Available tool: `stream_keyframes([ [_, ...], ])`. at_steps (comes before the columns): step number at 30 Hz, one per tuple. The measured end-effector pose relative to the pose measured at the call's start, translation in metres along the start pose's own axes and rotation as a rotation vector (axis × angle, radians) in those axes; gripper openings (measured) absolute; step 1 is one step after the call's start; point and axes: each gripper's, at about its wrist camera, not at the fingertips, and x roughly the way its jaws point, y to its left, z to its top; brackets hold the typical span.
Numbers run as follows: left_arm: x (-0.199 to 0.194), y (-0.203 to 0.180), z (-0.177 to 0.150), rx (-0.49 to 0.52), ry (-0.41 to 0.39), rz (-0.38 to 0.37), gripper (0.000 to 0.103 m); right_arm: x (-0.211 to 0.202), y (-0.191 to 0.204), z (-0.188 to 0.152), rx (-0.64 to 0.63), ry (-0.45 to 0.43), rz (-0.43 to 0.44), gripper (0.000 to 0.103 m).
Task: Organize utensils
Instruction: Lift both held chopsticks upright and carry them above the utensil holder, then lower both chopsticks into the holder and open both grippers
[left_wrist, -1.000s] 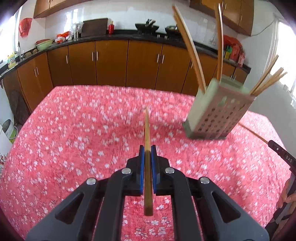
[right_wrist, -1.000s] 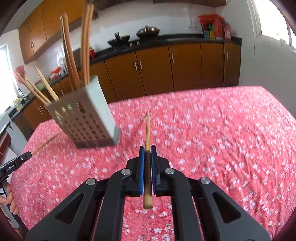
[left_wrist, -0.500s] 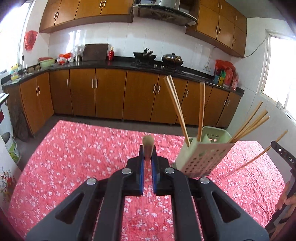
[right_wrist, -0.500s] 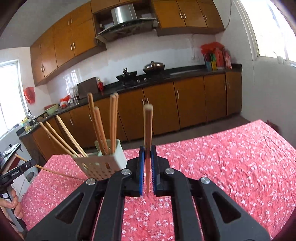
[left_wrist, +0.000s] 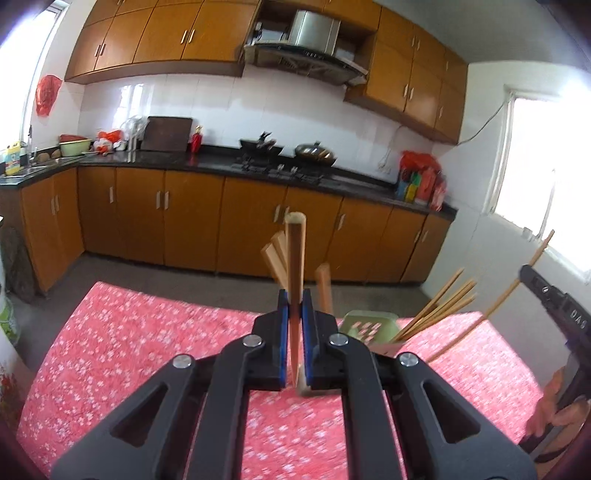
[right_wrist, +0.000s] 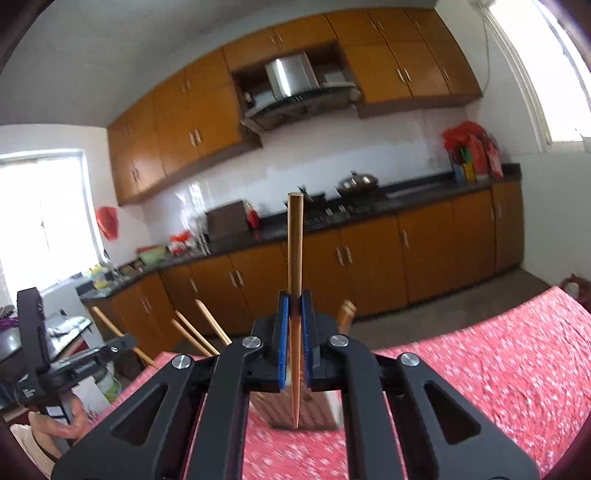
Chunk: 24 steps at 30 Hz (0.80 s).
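Above the red floral tablecloth (left_wrist: 147, 332), the left gripper (left_wrist: 295, 314) and right gripper (right_wrist: 294, 314) are each clamped tight on a chopstick (left_wrist: 295, 266), so I'd say next is tipping them down into the green holder (left_wrist: 364, 326) sitting just ahead.

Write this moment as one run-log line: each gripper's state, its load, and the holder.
left gripper: shut on chopstick | right gripper: shut on chopstick | holder: on table, chopsticks inside

The utensil holder (left_wrist: 369, 326) stands on the table (left_wrist: 147, 332), chopsticks (left_wrist: 439, 310) in it, cabinets (left_wrist: 192, 221) behind.
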Motion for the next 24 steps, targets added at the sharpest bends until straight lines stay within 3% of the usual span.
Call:
stream_keyframes([
  [6, -0.009, -0.021, 0.037, -0.021, -0.095, -0.049, 0.008, 0.009, 0.021, 0.022, -0.046, -0.090, 0.016, 0.008],
  [12, 0.004, -0.041, 0.060, -0.017, -0.152, -0.048, 0.008, 0.022, 0.022, 0.023, -0.075, -0.137, -0.024, 0.008],
  [19, 0.033, -0.050, 0.060, -0.027, -0.160, -0.033, 0.008, 0.041, 0.015, 0.013, -0.070, -0.124, -0.058, 0.008],
  [24, 0.062, -0.050, 0.043, -0.024, -0.092, -0.031, 0.008, 0.056, 0.009, 0.001, -0.069, -0.070, -0.073, 0.008],
])
